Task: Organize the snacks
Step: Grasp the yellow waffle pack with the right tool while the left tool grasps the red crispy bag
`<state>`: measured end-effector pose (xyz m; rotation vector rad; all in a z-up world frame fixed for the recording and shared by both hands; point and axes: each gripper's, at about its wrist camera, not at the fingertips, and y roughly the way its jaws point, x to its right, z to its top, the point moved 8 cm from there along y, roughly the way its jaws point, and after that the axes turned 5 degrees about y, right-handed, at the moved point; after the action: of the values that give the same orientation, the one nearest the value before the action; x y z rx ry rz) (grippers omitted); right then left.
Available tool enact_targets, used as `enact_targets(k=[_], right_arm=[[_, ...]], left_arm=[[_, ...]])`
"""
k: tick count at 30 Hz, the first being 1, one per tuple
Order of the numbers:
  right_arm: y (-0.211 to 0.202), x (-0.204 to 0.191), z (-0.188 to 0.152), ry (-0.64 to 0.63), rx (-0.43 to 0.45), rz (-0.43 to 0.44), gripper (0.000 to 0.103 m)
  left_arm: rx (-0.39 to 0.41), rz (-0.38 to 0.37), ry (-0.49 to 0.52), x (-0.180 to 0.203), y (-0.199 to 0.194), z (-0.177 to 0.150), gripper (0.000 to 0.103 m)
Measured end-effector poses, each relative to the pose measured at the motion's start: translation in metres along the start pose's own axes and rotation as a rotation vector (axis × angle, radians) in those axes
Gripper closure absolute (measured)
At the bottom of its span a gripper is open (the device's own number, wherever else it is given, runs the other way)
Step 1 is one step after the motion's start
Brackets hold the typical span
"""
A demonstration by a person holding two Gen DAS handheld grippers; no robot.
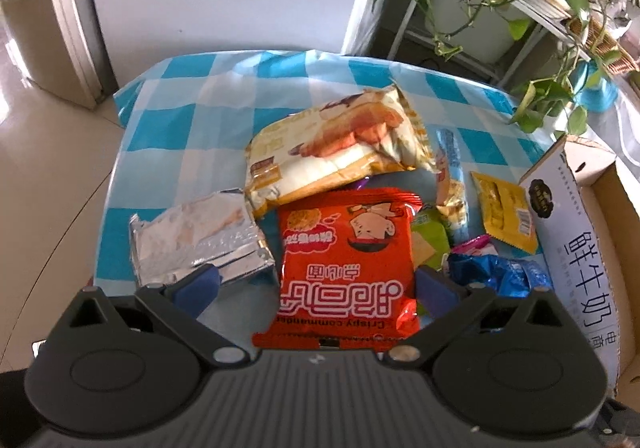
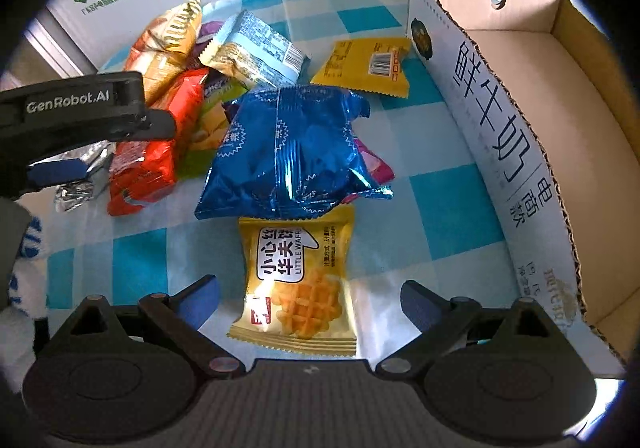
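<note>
A yellow plastic waffle packet (image 2: 298, 284) lies flat on the blue-and-white checked tablecloth (image 2: 444, 204), directly between the spread jaws of the right gripper (image 2: 310, 298), which touch nothing. Its far end is tucked under a shiny blue foil snack bag (image 2: 288, 156). The open brown cardboard box with a white printed side (image 2: 516, 136) stands just beside it on the right and looks empty.

The left gripper (image 1: 316, 284) hovers with its jaws apart on either side of a red crinkly noodle-snack packet (image 1: 344, 248), not yet pinching it. That packet rests partly under a cream bread-roll wrapper (image 1: 336, 152), with a silver foil packet (image 1: 196, 236) to its left and more small packets to its right.

The sorting seems barely begun: both grippers are lining up a first pick. Next, each must close on its packet, then lift gently so the overlapping bags slide off rather than drag along, and carry it over the box wall.
</note>
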<state>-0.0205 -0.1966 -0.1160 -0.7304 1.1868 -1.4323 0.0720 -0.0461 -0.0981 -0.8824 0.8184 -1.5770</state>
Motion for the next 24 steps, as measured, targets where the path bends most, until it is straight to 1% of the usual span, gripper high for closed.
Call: enact_targets(k=[2,5,7,9,13,16,24], right_arm=[[0.003,-0.001,0.001,0.009,-0.006,-0.007,0.003],[0.006,-0.002,0.003,0.013,-0.009,-0.026,0.003],[0.008,-0.003,0.004,0.015,-0.013,-0.036,0.003],[0.01,-0.004,0.005,0.007,-0.009,-0.049,0.003],[0.012,-0.004,0.005,-0.008,0.004,-0.072,0.004],[0.012,-0.004,0.006,-0.022,0.015,-0.096,0.007],[0.009,-0.001,0.007,-0.032,0.034,-0.106,0.014]], left_arm=[[-0.009,-0.01,-0.003,0.002,0.001,-0.002,0.001],[-0.041,-0.063,-0.01,0.009,0.006,-0.006,0.001],[-0.068,-0.078,-0.011,0.012,0.012,-0.01,0.001],[-0.074,-0.062,-0.021,0.01,0.017,-0.011,0.001],[-0.081,-0.064,-0.035,0.011,0.023,-0.011,0.001],[-0.076,-0.045,-0.005,0.015,0.025,-0.011,0.001],[-0.056,-0.018,0.02,0.017,0.025,-0.011,0.001]])
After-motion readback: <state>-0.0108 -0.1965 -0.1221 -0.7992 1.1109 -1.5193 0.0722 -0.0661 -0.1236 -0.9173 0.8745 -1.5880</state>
